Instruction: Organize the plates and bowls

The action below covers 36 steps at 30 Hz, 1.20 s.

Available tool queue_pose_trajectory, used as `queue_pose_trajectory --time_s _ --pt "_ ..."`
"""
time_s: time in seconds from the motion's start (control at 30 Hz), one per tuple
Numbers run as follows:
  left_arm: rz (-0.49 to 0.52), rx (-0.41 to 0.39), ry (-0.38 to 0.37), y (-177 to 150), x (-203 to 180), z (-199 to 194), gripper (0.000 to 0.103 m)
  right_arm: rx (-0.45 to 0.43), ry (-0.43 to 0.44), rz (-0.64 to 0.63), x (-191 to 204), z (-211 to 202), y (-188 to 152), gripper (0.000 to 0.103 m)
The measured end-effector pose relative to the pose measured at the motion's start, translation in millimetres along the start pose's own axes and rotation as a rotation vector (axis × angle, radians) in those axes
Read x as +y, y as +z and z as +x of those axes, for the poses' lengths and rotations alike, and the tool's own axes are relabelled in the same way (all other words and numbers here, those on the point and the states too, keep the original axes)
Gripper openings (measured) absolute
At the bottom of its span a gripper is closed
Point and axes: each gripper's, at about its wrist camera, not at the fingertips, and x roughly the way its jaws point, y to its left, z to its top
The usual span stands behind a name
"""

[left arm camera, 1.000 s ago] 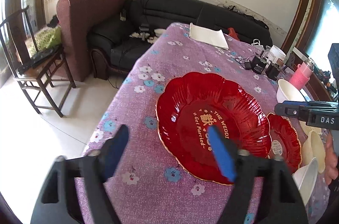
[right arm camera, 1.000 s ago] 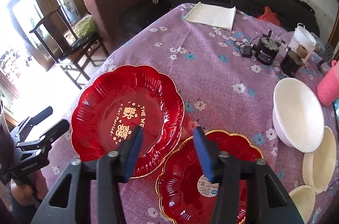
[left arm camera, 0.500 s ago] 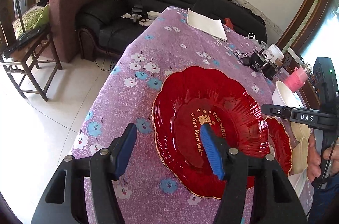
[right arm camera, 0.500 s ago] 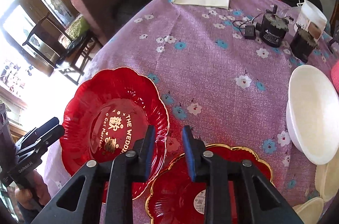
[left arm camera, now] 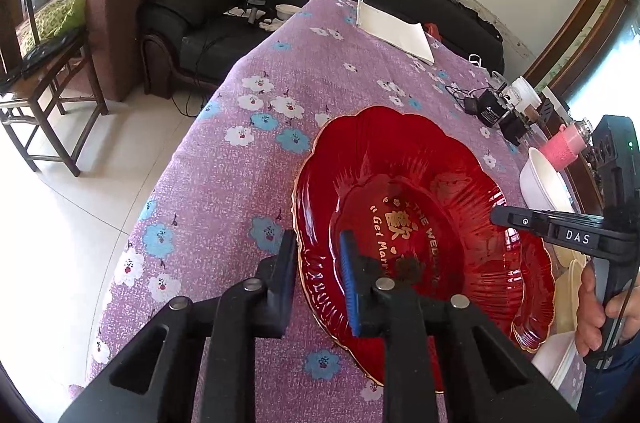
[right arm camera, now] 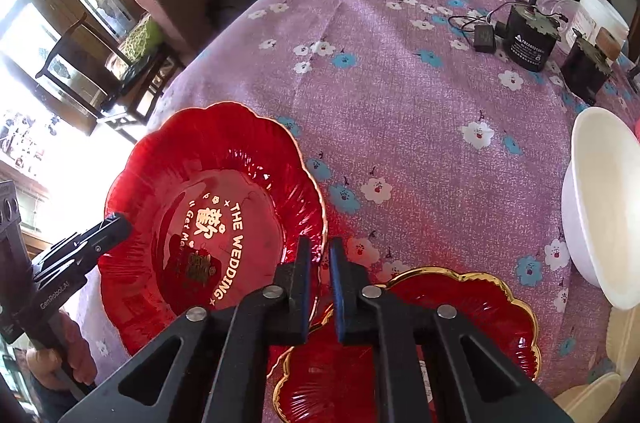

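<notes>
On the floral table (right arm camera: 400, 111) your big plate (right arm camera: 216, 207) lies left of the small plate (right arm camera: 460, 319), overlapping its edge. Your left gripper (left arm camera: 318, 255) straddles the big plate's near-left rim, jaws narrowed but not visibly pinching. Your right gripper (right arm camera: 319, 263), nearly closed, sits at its right rim; contact is hidden.

Two red scalloped plates lie on the table: one large plate (right arm camera: 208, 219) toward its left edge, one smaller gold-rimmed plate (right arm camera: 448, 327) at the near edge. One big white bowl (right arm camera: 600, 207) sits at the right edge, with two cream bowls (right arm camera: 624, 327) (right arm camera: 588, 399) near the right corner; two grippers (left arm camera: 318, 263) (right arm camera: 318, 275) show
</notes>
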Motion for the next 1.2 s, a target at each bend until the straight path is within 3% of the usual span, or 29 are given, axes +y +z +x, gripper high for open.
queue_pose_trajectory --time_s 0.2,0.63,0.9,1.2 --pt "0.006 -0.007 0.011 -2.2 1.9 -4.6 0.02 -0.009 -0.012 -0.008 5.7 -4.5 -1.2 0.007" --pt "-0.002 -0.069 0.01 -25.4 7.1 -49.4 0.02 -0.038 0.046 0.002 26.5 -29.3 -29.5 0.007" --pt "0.006 -0.093 0.006 -55.4 5.4 -83.7 0.02 -0.052 0.11 0.009 36.3 -50.1 -62.1 0.007" --pt "-0.015 -0.093 0.002 -112.2 14.4 -121.9 0.022 -0.026 0.165 -0.03 52.5 -60.3 -115.0 0.007"
